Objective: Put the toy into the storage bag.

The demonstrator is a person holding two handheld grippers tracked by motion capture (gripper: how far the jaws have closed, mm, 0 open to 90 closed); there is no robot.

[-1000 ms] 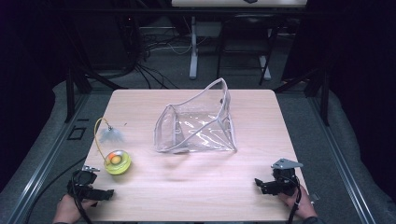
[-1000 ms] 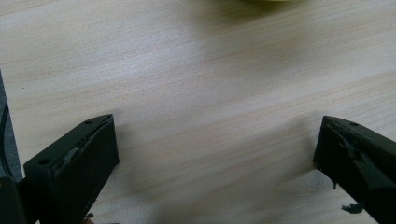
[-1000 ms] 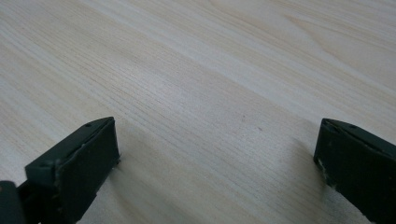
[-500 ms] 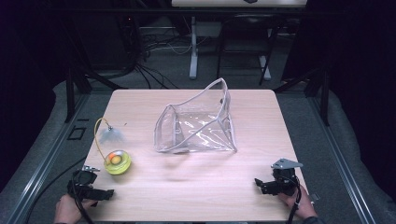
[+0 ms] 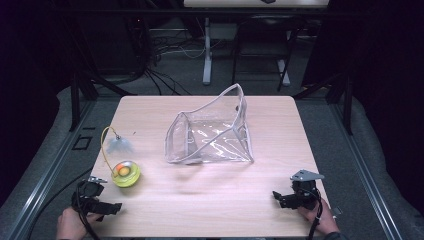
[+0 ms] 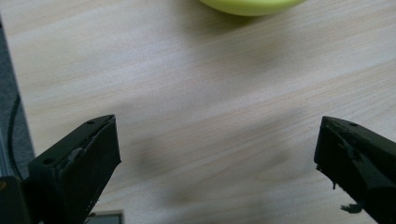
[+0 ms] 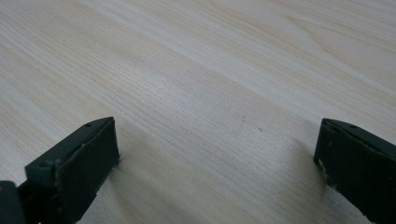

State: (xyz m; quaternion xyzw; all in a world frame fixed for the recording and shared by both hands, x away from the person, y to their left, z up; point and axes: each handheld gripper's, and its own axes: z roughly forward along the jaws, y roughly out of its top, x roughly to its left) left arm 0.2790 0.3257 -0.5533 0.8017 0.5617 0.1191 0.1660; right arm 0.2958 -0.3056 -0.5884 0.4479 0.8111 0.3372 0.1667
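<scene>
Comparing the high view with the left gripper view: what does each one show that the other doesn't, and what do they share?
High view alone: the clear plastic pouch standing open at mid-table, the yellow cord with its pale tuft, the right gripper at the near right edge, and both hands. Left gripper view alone: the left gripper from close up, its jaws spread wide over bare wood with nothing between them. Shared: the wooden table, the yellow-green disc, and the left gripper itself.

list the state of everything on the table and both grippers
clear pouch: open, mouth standing up, empty as far as shows
yellow-green toy: resting on the table, untouched
yellow cord: curves from the toy to a pale tuft
left gripper: jaws wide apart, empty
right gripper: jaws wide apart, empty
</scene>
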